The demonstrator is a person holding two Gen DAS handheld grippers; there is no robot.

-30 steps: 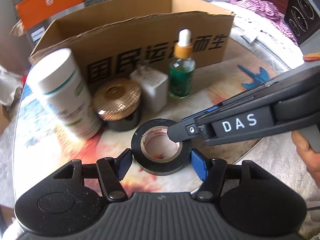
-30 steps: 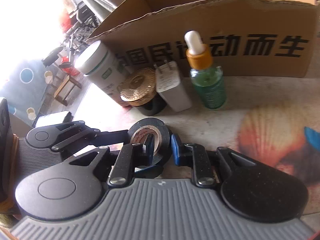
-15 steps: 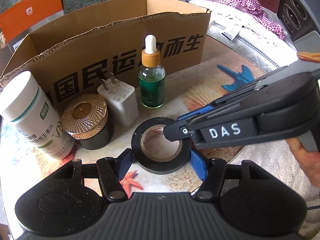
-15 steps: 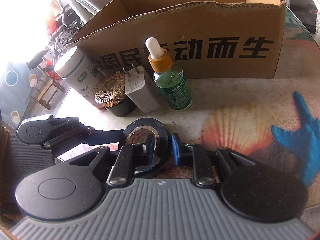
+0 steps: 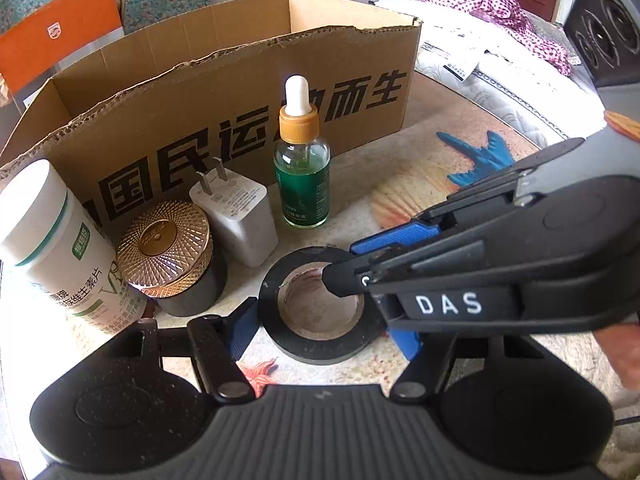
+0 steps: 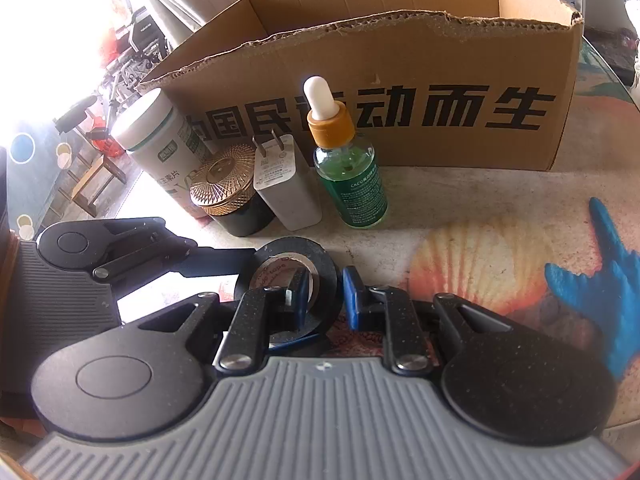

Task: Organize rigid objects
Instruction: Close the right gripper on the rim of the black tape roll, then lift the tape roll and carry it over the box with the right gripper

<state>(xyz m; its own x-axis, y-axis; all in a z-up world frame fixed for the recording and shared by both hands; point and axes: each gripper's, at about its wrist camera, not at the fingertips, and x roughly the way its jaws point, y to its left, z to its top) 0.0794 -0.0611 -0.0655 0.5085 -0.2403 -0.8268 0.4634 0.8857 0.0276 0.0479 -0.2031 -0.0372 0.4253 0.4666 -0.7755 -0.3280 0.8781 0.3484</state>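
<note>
A black tape roll lies flat on the seashell-print table. My left gripper straddles the roll from the near side. Its blue pads stand just off the roll's sides and its jaws are opening. My right gripper comes in from the right, shut on the roll's wall, with one finger in the hole and one outside. In the right wrist view the same grip pinches the near right part of the tape roll.
Behind the roll stand a green dropper bottle, a white charger plug, a gold-lidded black jar and a white supplement bottle. An open cardboard box stands behind them. A person's hand holds the right gripper.
The left wrist view has swung: the row of objects and the box have slid left and look farther off. The left pads stand slightly wider. The right gripper still pinches the roll.
</note>
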